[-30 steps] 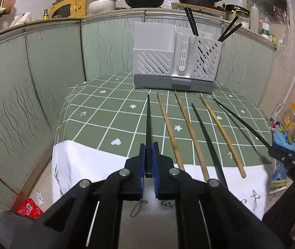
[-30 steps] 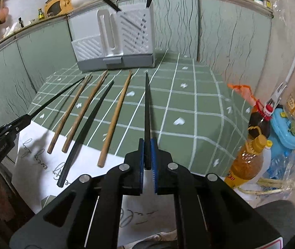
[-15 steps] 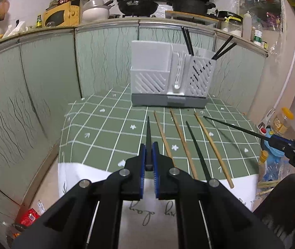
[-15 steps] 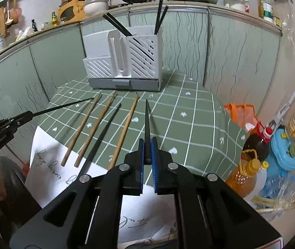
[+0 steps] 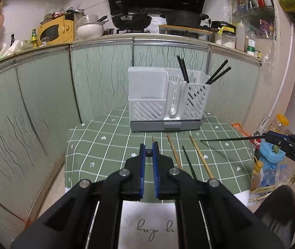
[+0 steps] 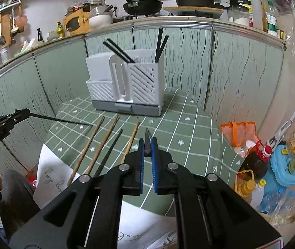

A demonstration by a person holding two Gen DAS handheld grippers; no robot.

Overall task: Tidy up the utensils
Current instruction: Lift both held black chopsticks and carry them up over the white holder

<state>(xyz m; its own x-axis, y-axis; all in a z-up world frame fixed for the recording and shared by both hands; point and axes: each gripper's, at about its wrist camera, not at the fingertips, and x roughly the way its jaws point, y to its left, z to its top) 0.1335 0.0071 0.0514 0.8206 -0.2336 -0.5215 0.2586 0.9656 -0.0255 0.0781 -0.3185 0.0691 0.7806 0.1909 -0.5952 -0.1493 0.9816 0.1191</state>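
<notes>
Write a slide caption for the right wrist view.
Right tongs grip a black chopstick before the white utensil holder.

The left gripper point(image 5: 149, 148) pinches the end of a black chopstick point(image 5: 148, 152) between its blue pads. On the green checked cloth point(image 5: 110, 145) lie three wooden chopsticks and one black one point(image 5: 189, 164). Behind stands a white utensil holder point(image 5: 164, 101); the right gripper point(image 5: 268, 135) holds another black chopstick point(image 5: 230, 139)

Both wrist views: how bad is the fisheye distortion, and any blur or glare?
Left wrist view: the counter edge bows strongly, corners vignette black, the utensil holder stays sharp. Right wrist view: same bowing, the table looks curved, no glare, the chopsticks are crisp, lighting dim and even.
</notes>
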